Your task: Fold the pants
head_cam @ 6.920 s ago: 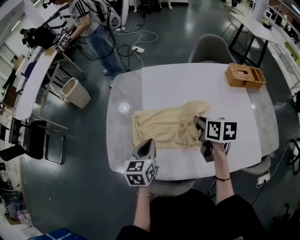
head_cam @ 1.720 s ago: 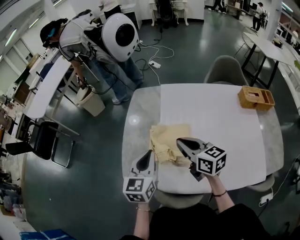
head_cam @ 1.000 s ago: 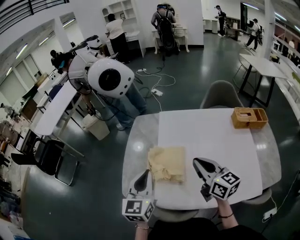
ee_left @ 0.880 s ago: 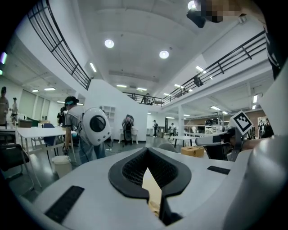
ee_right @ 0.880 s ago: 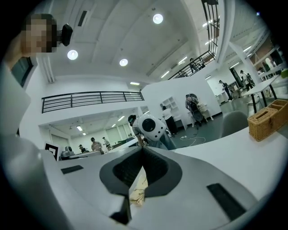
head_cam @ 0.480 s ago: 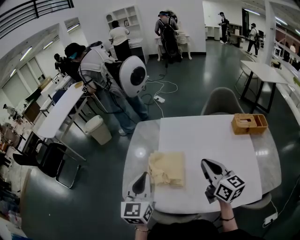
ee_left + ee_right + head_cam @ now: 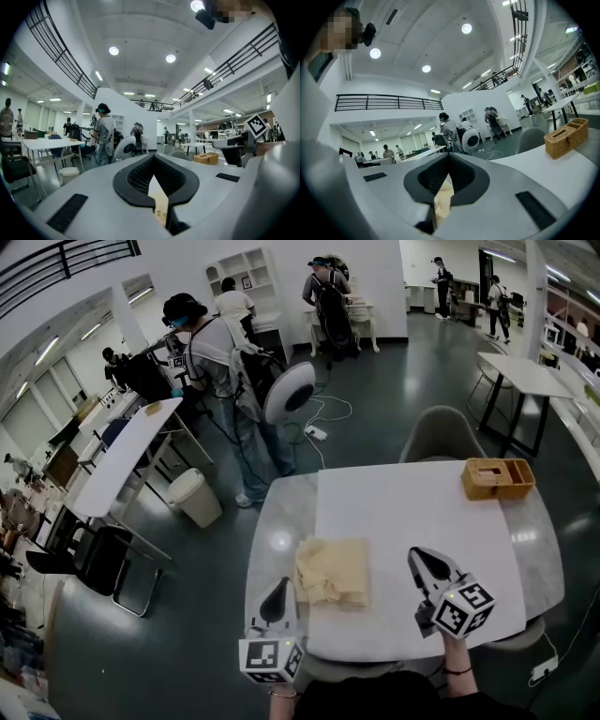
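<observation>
Lying folded, pants (image 7: 333,570) (on table (image 7: 417,507))

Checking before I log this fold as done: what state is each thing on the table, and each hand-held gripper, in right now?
Pants: folded into a compact rectangle, lying on the table, nothing touching them.
Left hand-held gripper: shut, empty, near the table's front edge.
Right hand-held gripper: shut, empty, to the right of the pants.
Basket: upright, open-topped, at the far right corner.
</observation>
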